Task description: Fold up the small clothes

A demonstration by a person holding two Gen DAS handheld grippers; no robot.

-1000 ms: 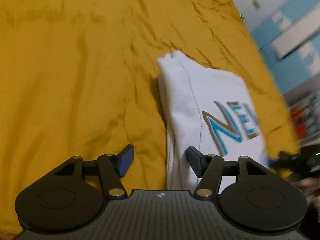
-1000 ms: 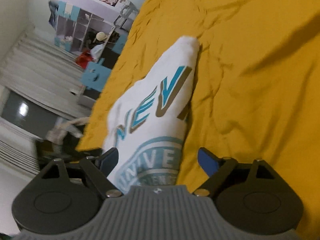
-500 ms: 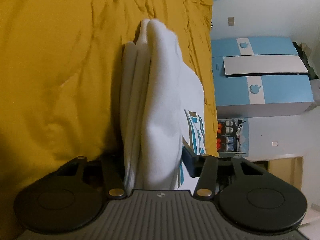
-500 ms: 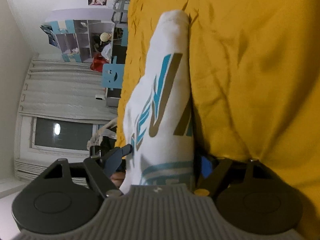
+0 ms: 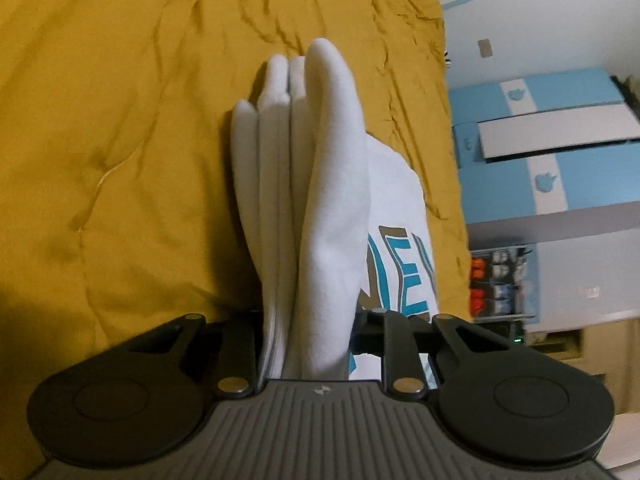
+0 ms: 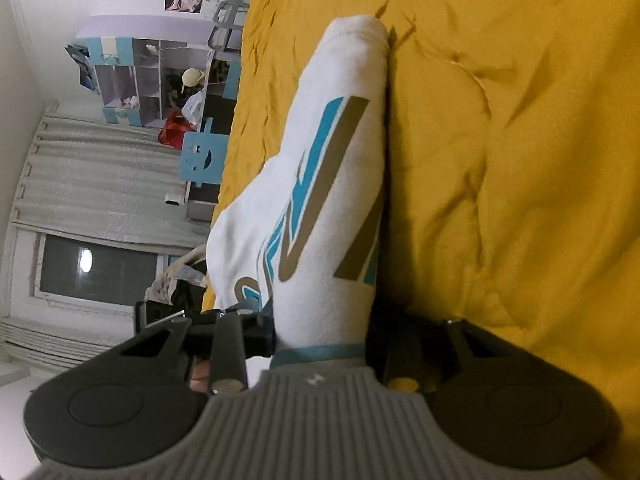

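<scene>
A folded white garment [image 5: 320,184] with teal and brown lettering lies on a yellow bedspread [image 5: 120,140]. My left gripper [image 5: 308,332] is shut on one end of it, with several white layers standing up between the jaws. My right gripper [image 6: 320,332] is shut on the other end of the white garment [image 6: 332,184], printed side facing the camera. The fingertips of both grippers are hidden by the cloth.
The yellow bedspread [image 6: 500,140] is wrinkled and fills most of both views. A blue and white cabinet [image 5: 548,148] stands beyond the bed's edge. Shelves [image 6: 132,80], a blue chair [image 6: 200,156] and a curtained window [image 6: 92,208] lie beyond the other edge.
Both grippers went from open around the flat garment to shut on its ends. The garment's layers now stand bunched up between the jaws, and both views have rolled sideways.
</scene>
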